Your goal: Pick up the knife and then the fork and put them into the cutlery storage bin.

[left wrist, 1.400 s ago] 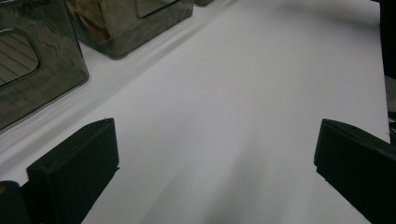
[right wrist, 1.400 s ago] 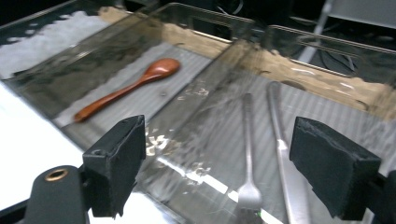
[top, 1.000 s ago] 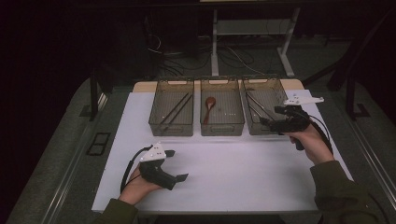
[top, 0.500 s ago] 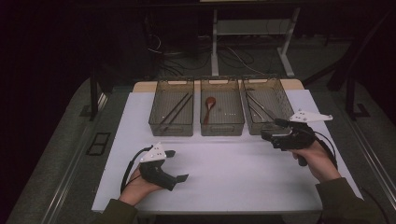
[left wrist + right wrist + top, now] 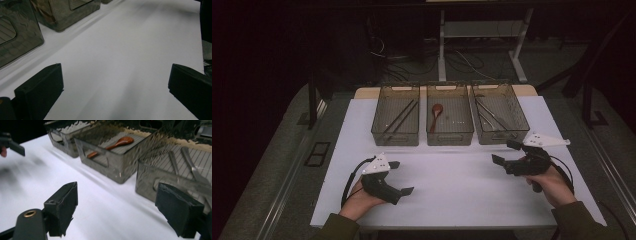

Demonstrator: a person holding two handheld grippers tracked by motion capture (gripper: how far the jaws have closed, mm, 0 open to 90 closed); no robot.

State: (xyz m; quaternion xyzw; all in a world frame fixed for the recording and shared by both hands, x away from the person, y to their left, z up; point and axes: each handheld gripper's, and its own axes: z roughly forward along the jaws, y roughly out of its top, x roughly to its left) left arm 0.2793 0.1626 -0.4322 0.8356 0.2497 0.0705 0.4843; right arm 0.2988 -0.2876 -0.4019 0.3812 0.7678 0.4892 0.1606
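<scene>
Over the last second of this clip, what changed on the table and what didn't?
The right claw drew back from the right-hand smoky transparent plastic bin toward the person's edge of the white table and sank a little, jaws open and empty throughout. The left claw, the three bins, the reddish-brown wooden spoon and the other utensils stayed put.

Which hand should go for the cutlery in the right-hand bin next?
Right. The right gripper sits open just in front of the right bin holding the metal cutlery; the left gripper rests farther away, nearer the left bin.
</scene>
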